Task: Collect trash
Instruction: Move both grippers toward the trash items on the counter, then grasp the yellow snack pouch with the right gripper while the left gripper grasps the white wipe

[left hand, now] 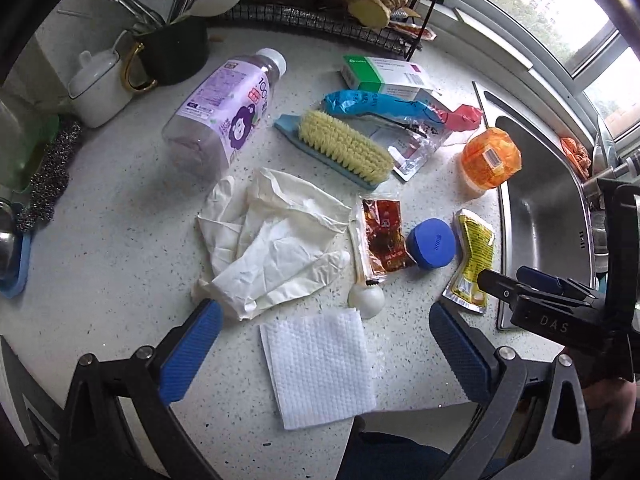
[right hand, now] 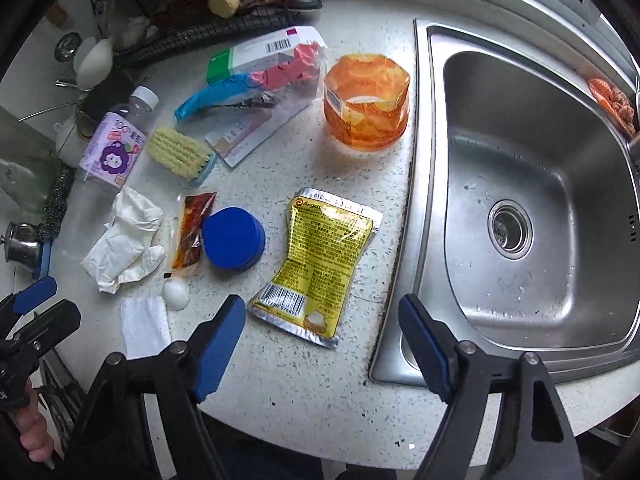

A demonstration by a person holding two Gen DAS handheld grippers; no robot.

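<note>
The speckled white desk below me carried a purple bottle on its side, crumpled gloves, a scrub brush, a folded tissue, a blue lid, a yellow packet and an orange cup.

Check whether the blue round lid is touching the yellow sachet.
Apart. The right wrist view shows bare speckled counter between the blue round lid and the yellow sachet.
</note>
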